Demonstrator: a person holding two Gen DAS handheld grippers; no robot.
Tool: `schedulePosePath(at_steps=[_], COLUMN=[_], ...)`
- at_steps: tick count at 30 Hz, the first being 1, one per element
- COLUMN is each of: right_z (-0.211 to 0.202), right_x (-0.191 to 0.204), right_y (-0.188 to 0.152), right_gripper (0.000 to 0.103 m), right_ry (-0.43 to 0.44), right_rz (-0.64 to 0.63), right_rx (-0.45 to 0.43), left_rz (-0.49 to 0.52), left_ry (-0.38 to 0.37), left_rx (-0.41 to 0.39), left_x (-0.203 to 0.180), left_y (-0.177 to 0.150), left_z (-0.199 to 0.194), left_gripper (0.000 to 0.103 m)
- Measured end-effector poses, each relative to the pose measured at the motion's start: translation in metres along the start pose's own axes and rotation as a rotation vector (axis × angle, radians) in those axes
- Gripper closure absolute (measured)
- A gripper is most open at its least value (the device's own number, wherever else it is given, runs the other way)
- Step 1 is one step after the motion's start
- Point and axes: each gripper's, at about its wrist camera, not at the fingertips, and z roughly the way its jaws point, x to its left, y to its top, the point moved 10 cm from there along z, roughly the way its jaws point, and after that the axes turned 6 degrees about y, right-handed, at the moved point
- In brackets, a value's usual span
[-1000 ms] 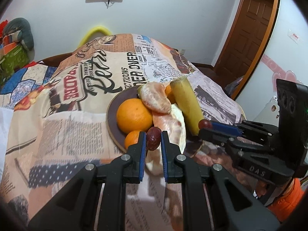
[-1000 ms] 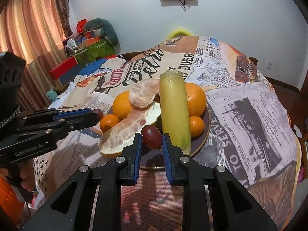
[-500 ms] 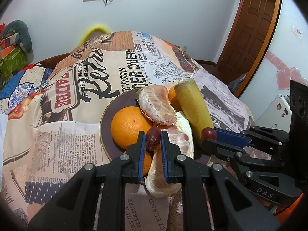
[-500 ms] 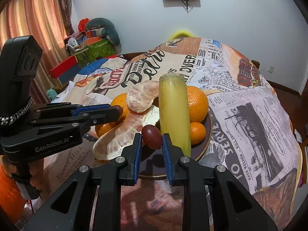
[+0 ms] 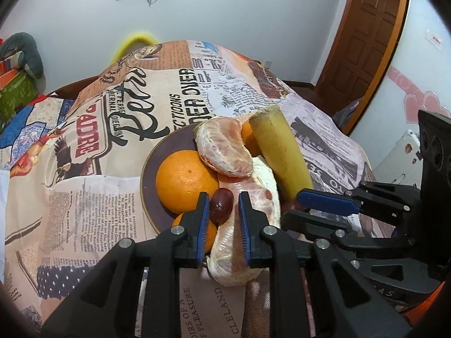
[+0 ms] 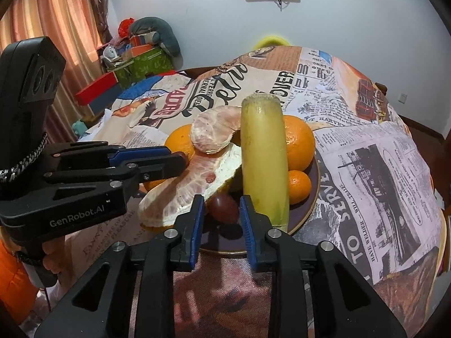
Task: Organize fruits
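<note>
the plate [image 6: 305, 219] was crowded: a tall yellow-green stalk [image 6: 265, 157] stood just right of the right gripper [image 6: 221, 219], its fingers apart, and pomelo wedges [image 6: 191, 188] pressed in on its left, leaving only a narrow lane holding a dark grape [image 6: 224, 208]. the left gripper [image 6: 166, 159] reached in from the left across the pomelo. bare counter [image 6: 380, 174] lay free to the right and beyond the plate.

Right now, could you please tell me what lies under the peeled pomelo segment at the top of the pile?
The peeled pomelo segment rests on a longer pomelo wedge and the large orange. The brown plate beneath is hidden there.
</note>
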Motion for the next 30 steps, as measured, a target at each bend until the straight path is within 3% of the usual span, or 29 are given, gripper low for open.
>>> schedulePosePath(at_steps=[6,11,16,26,28,30], right_z=[-0.007,-0.028,-0.071,-0.185,-0.210,-0.228], right_x=[0.001,-0.001,0.004,0.051,0.064,0.073], right_y=[0.002,0.014,0.035,0.070,0.072,0.072], right_gripper=[0.078,0.078,0.078,0.078,0.075,0.068], right_ry=[-0.001,-0.016,-0.041,-0.071,-0.073,-0.079], right_rz=[0.007,0.017,0.009,-0.056,-0.070,-0.079], right_rx=[-0.016,-0.064,-0.162,-0.422,-0.479,-0.522], left_rz=[0.000,-0.025,-0.010,0.018,0.024,0.024], left_ry=[0.011,0.023,0.041,0.089,0.098,0.104], left_rx=[-0.009,-0.063,-0.175,-0.447,-0.488,-0.531], left_x=[0.001,0.005,-0.003,-0.036,-0.043,-0.049], left_y=[0.002,0.014,0.030,0.054,0.055,0.053], left_z=[-0.005,-0.031,-0.085,-0.214,-0.234,-0.256], left_gripper=[0.080,0.080,0.080,0.080,0.080,0.071])
